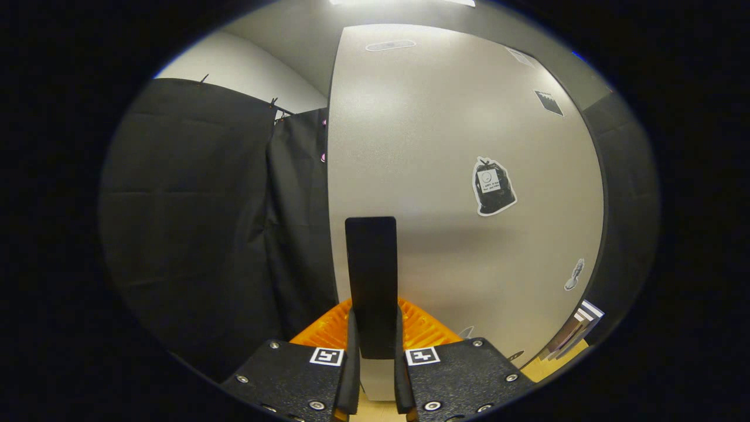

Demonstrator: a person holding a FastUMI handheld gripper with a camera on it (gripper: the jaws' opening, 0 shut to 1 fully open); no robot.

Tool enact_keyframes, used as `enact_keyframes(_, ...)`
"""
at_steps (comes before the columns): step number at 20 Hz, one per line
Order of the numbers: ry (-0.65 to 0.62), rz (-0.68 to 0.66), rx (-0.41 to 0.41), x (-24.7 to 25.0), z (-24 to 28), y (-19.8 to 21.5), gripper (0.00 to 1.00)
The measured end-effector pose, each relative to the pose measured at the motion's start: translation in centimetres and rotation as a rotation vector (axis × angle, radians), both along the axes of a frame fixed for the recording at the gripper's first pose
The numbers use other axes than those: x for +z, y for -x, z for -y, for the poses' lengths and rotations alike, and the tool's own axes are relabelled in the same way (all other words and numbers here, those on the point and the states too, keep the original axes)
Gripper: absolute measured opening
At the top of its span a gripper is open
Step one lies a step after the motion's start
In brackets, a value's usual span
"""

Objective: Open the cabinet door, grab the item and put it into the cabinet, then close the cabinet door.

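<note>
**Item 1: cabinet door, handle in grip**

While the gripper [375,346] has its two fingers closed on the dark upright handle [371,281], both pressing its sides, the pale cabinet door [457,176] stands just beyond, running from 12 to 3 o'clock of the fingers. Stickers [493,186] lie at 2 o'clock. Item to be stowed: cannot tell where. Judged step: swinging the door. Advice: keep the squeeze firm, follow the hinge arc, avoid twisting the handle
</note>
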State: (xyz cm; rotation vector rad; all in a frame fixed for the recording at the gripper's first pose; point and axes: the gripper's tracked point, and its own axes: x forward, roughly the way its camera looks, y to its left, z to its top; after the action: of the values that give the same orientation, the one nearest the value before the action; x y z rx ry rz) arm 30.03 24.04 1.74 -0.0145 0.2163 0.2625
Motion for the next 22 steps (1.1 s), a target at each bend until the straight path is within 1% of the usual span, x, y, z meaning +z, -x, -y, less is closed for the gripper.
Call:
enact_keyframes(6, -0.016, -0.003, 0.047, 0.6, 0.6, 2.0, 0.24)
enact_keyframes(12, -0.008, -0.026, 0.052, 1.0, 1.7, 4.1, 0.24)
enact_keyframes(17, -0.018, -0.029, 0.072, 1.6, 2.6, 5.7, 0.24)
enact_keyframes(22, -0.033, -0.03, 0.063, 2.2, 4.1, 7.6, 0.24)
